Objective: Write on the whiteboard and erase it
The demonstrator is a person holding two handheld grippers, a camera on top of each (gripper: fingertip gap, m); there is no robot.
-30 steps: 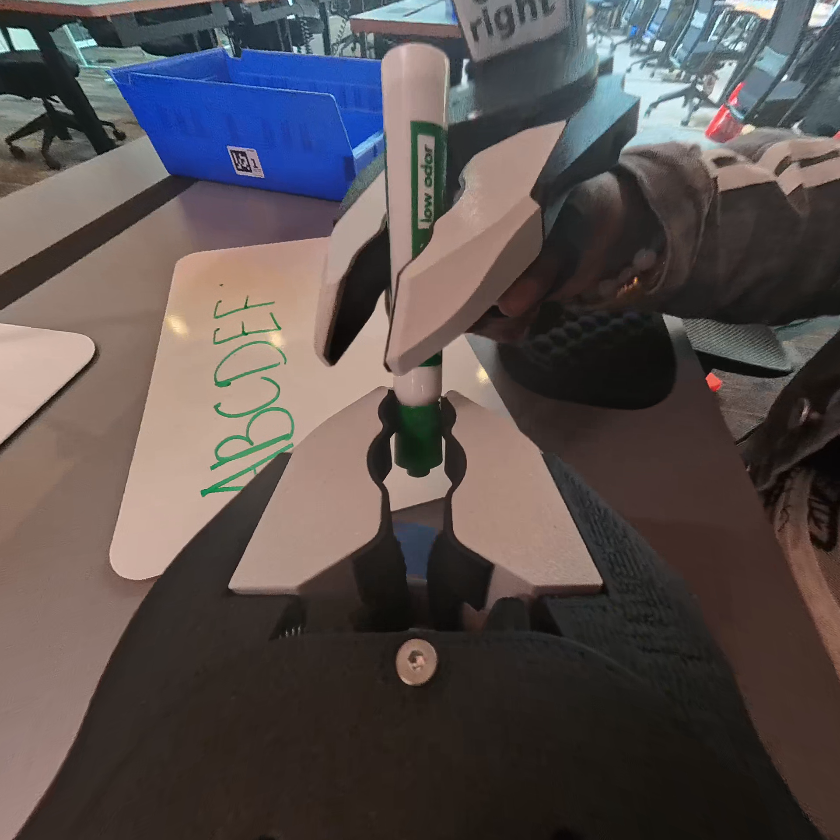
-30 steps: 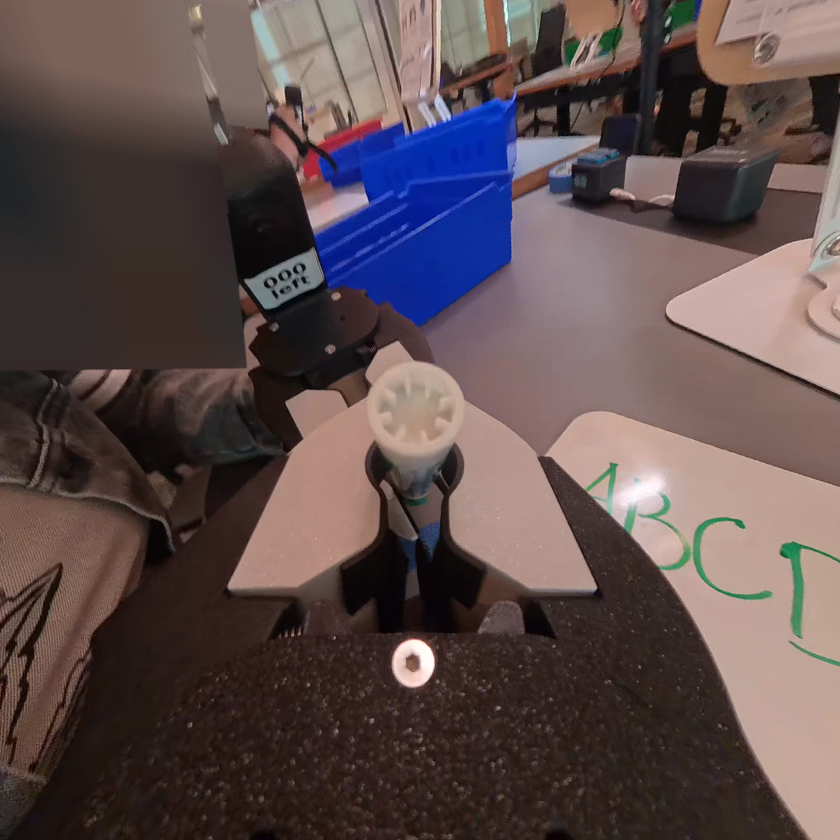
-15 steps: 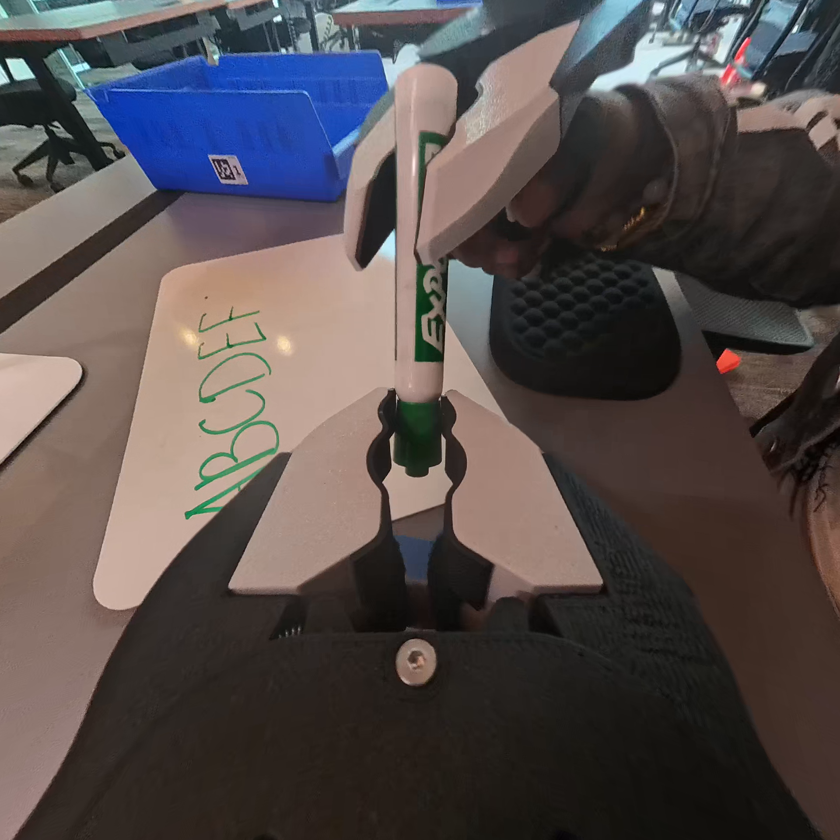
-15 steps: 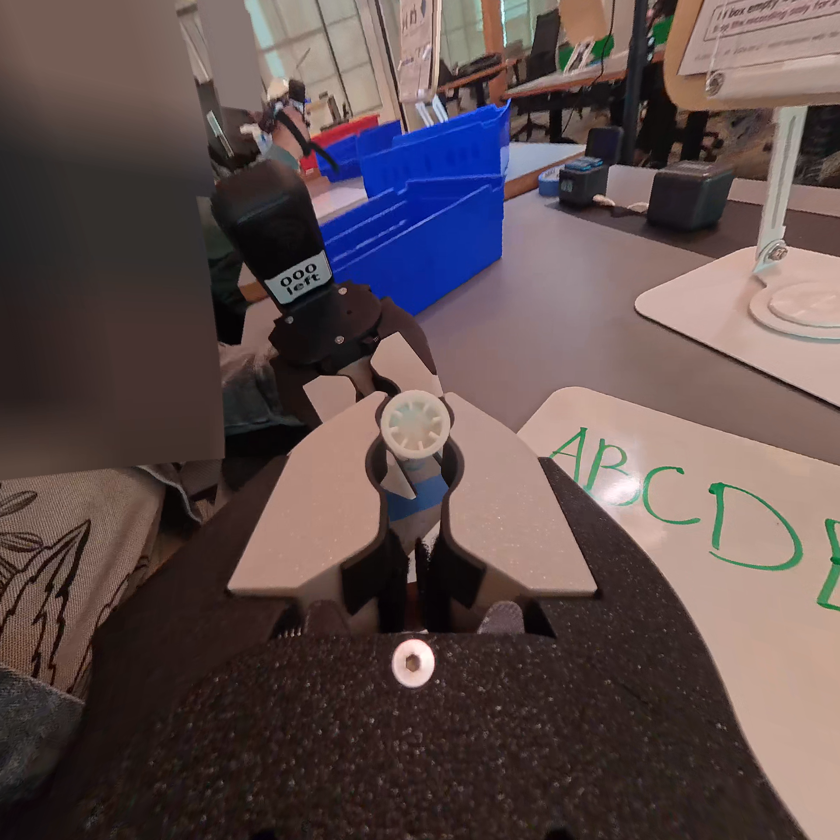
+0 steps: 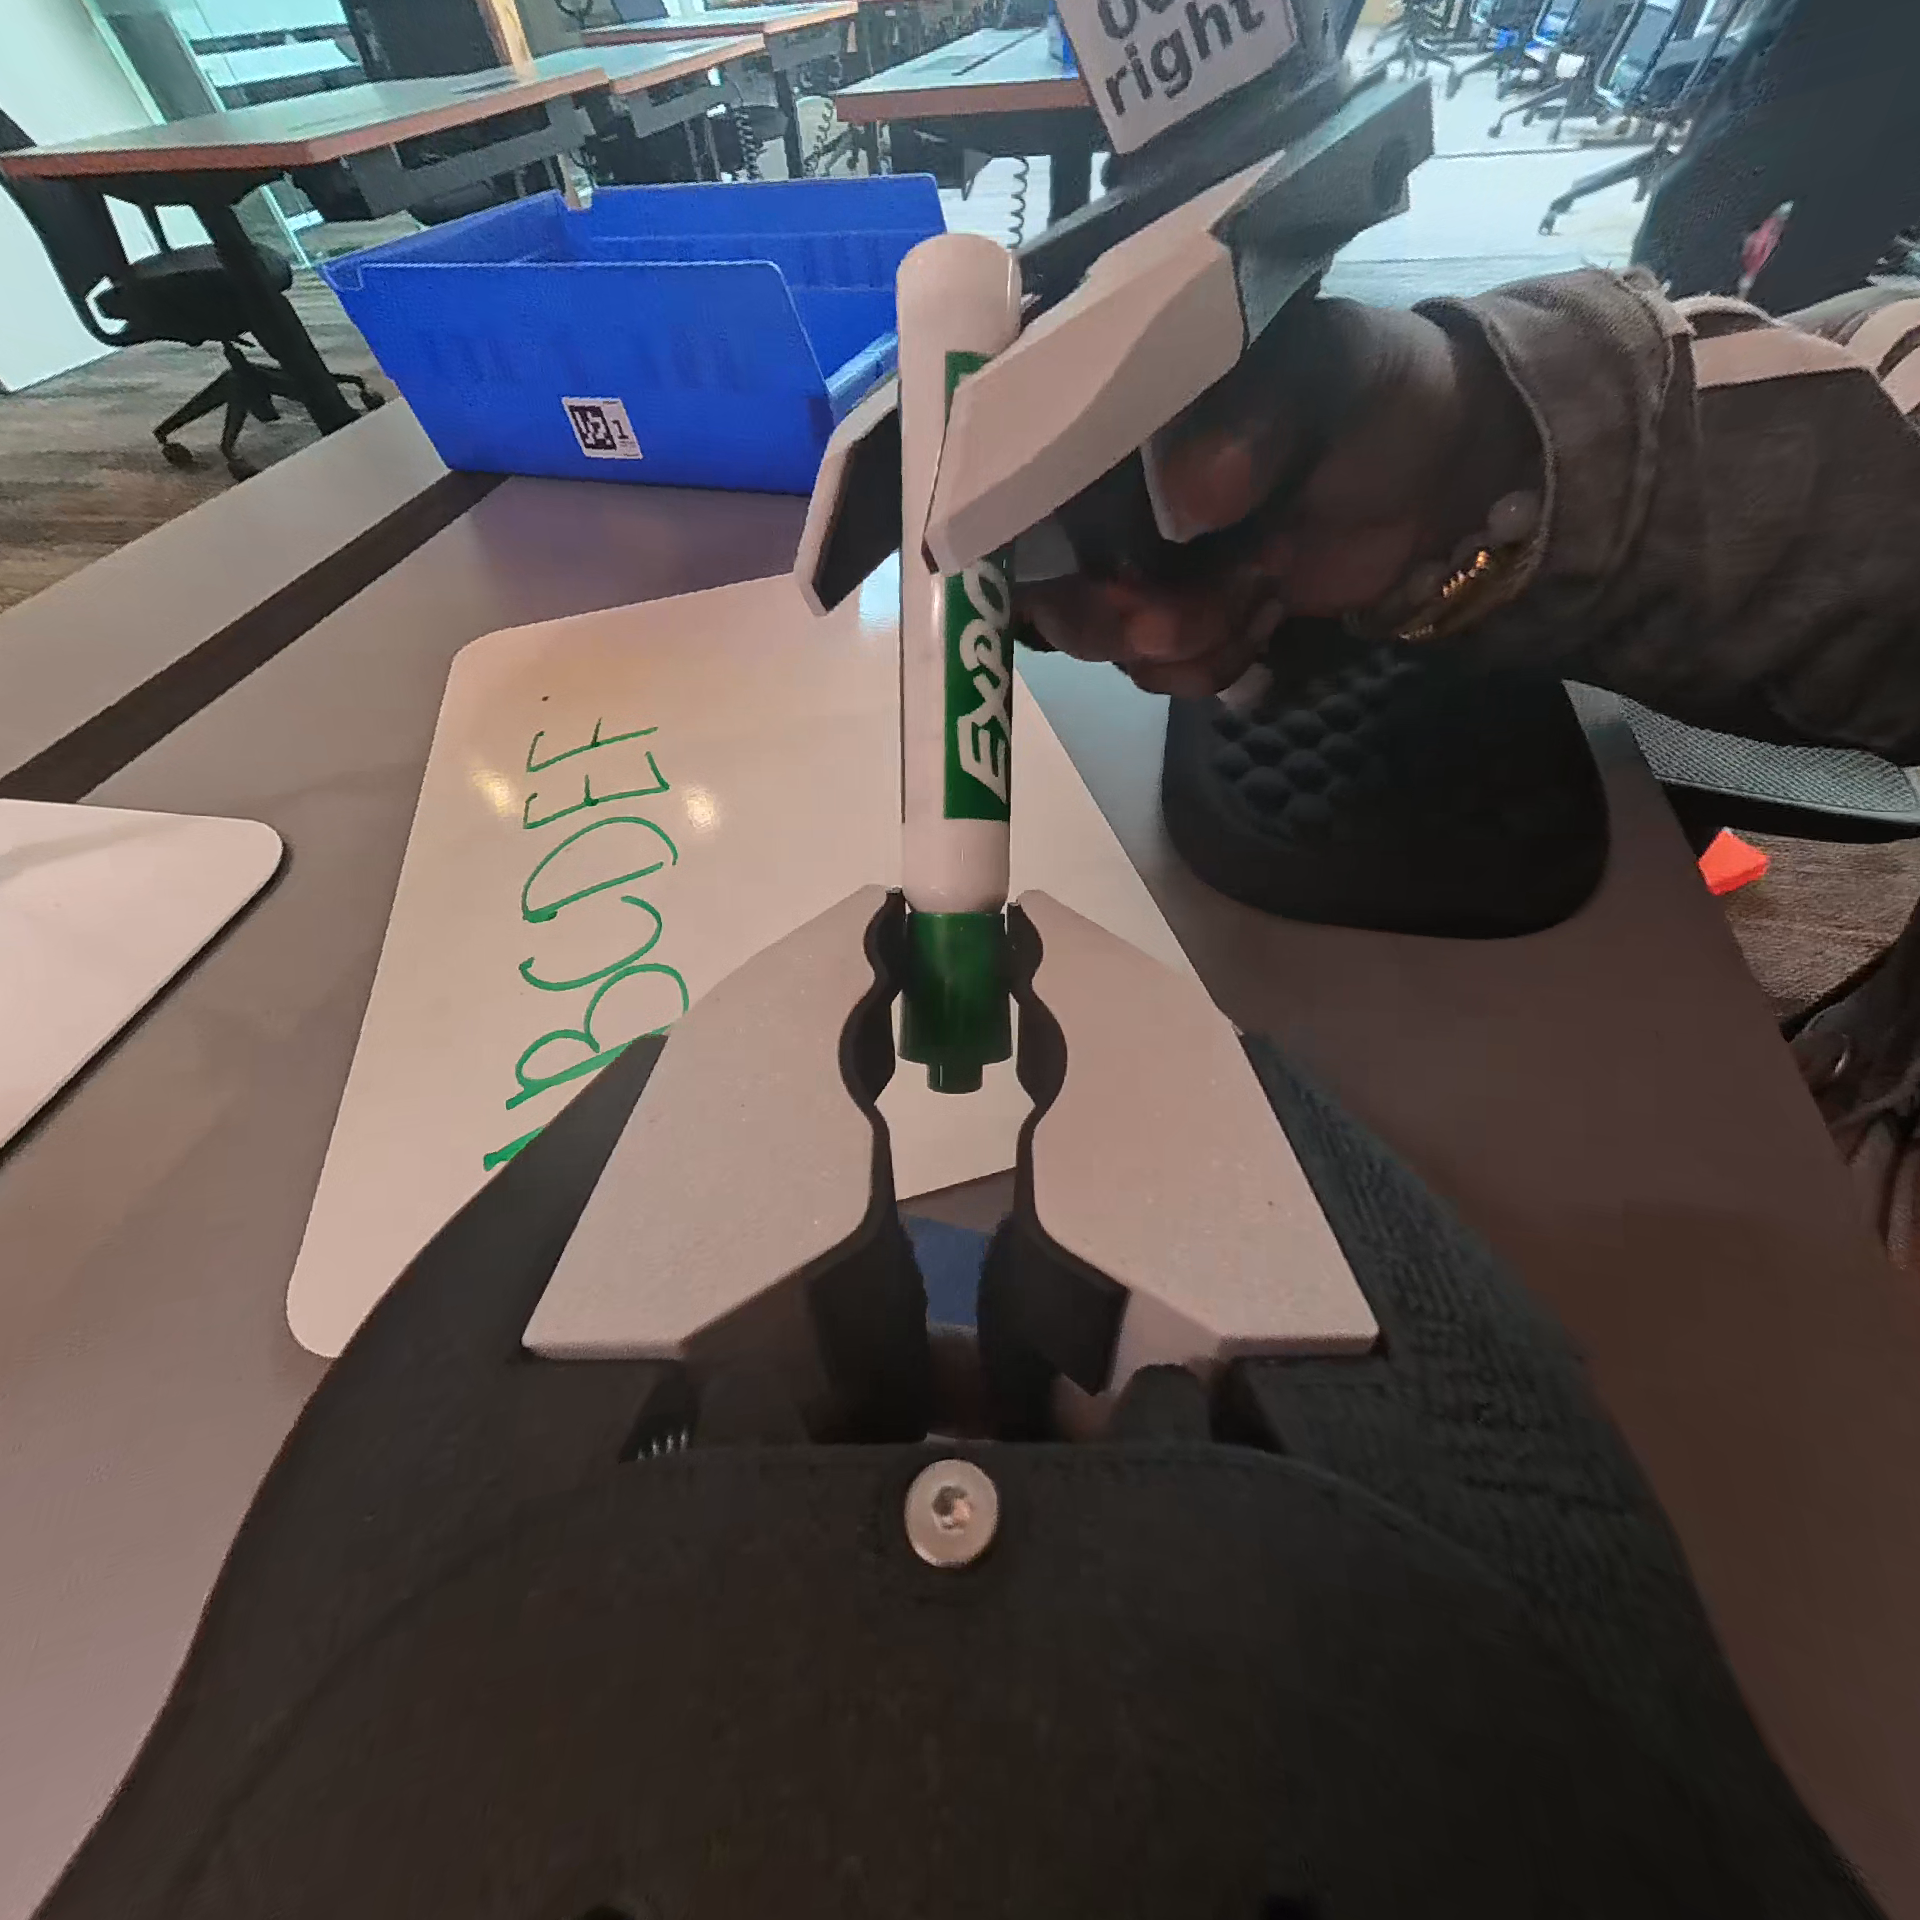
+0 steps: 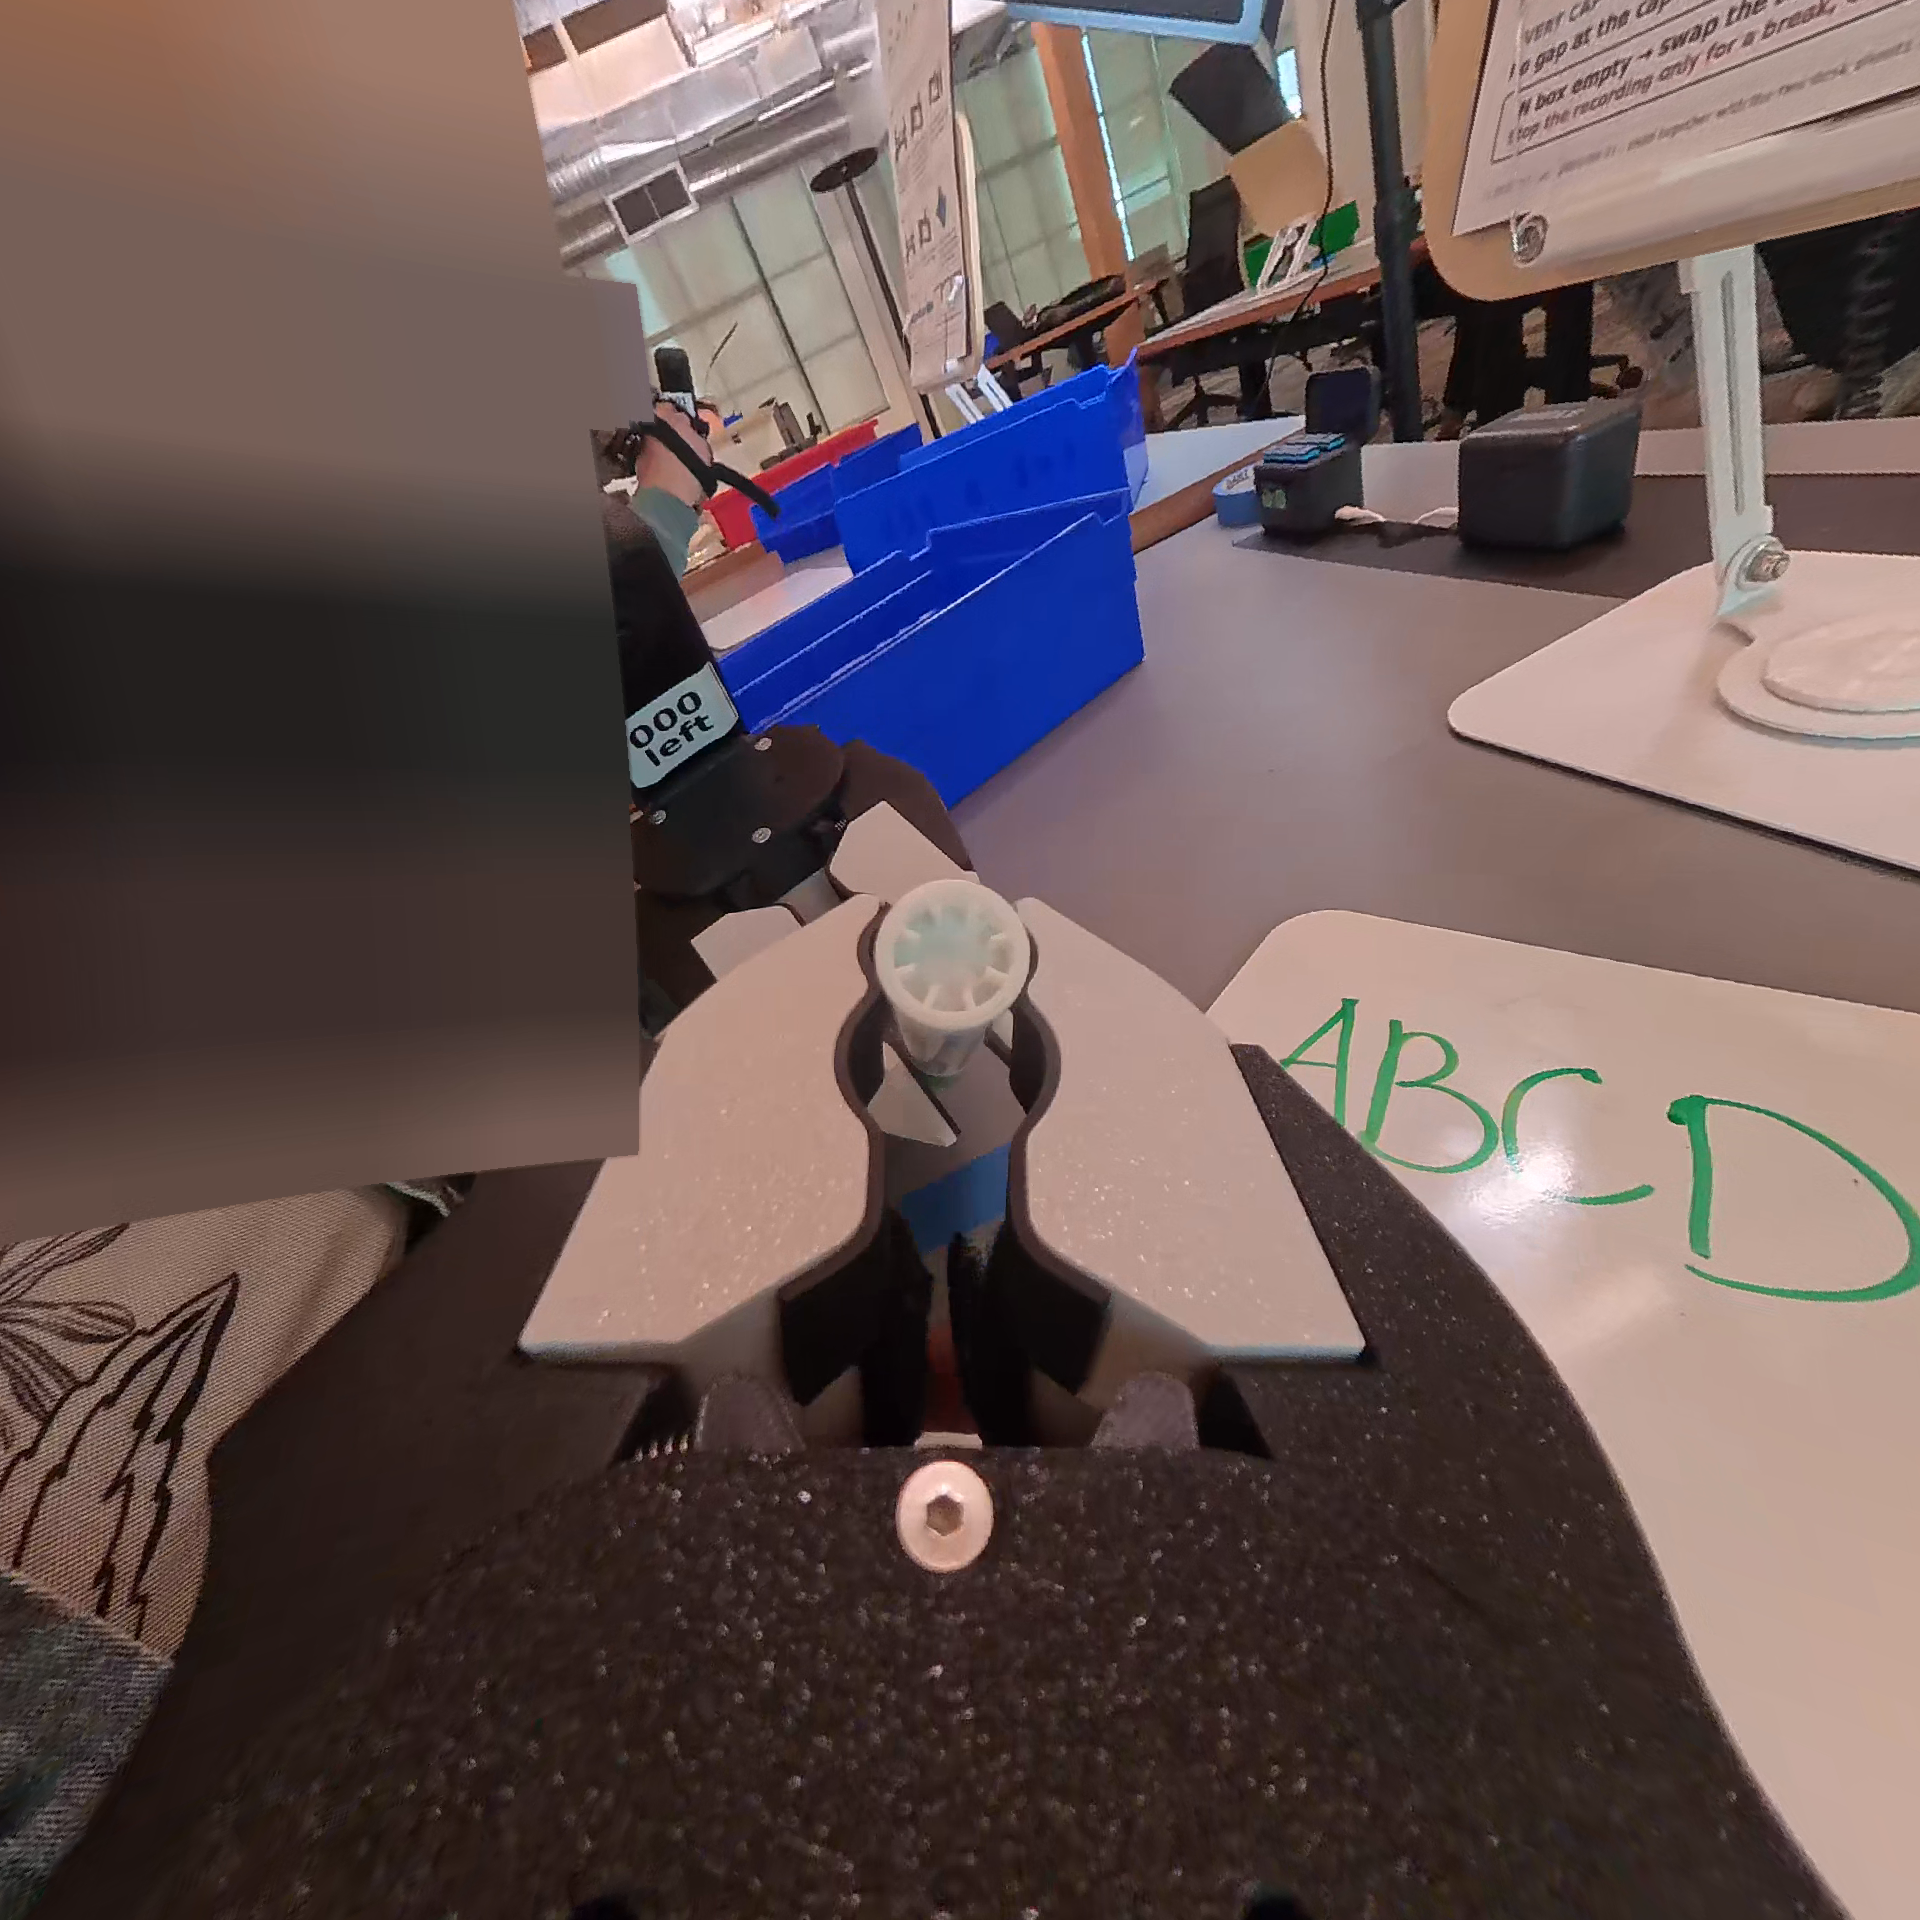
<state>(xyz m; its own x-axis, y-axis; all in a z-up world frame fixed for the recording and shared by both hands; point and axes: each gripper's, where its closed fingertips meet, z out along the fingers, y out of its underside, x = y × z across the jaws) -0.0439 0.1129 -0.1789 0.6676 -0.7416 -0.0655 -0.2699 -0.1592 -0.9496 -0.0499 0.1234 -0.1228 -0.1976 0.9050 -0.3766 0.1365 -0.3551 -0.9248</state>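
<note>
A white marker (image 5: 951, 727) with a green label stands upright over the table. My left gripper (image 5: 956, 935) is shut on its green cap (image 5: 954, 997) at the bottom end. My right gripper (image 5: 894, 561) comes in from the right and is shut on the upper barrel. In the right wrist view I see the marker's white end (image 6: 954, 961) between my right gripper's (image 6: 954, 935) closed fingers, with the left gripper (image 6: 831, 883) just behind. The whiteboard (image 5: 790, 748) lies flat below, with green letters; it also shows in the right wrist view (image 6: 1610, 1403).
A blue bin (image 5: 644, 343) stands behind the whiteboard, with more blue bins (image 6: 966, 644) nearby. A white stand base (image 6: 1662, 717) sits beside the board. A black dimpled pad (image 5: 1382, 790) lies at the table's right edge. A person's hand and sleeve (image 5: 1558, 520) hold the right gripper. Some 6 centimeters of space lies between my two pairs of fingers.
The right gripper has shifted up the barrel and tilted, so more of the marker shows between the two grippers. The left gripper stays shut on the cap.
</note>
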